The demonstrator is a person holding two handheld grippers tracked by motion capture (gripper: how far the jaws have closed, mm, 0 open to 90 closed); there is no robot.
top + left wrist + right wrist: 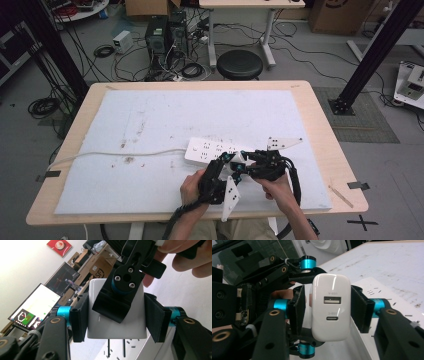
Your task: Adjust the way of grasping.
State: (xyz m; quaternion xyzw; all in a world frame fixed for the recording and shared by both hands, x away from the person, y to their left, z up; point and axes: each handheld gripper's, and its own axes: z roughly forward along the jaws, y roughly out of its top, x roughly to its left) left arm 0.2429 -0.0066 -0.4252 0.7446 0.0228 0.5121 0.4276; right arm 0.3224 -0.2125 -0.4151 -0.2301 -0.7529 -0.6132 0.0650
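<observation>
Charger [331, 307] hangs above the power strip [212, 150], prongs out, pinched by your left gripper [116, 315]; your right gripper [327, 307], part spread, brackets it. Plugging in remains.

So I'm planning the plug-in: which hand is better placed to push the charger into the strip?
Probably left: the left gripper clamps the charger, prongs aimed at the power strip; the right gripper only flanks it, a gap showing.

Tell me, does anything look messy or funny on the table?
Nothing looks broken. The white mat has small brown smudges and specks, mostly on its left half. The odd bit is the white charger: both the left gripper and the right gripper are around it at once, above the power strip.
</observation>
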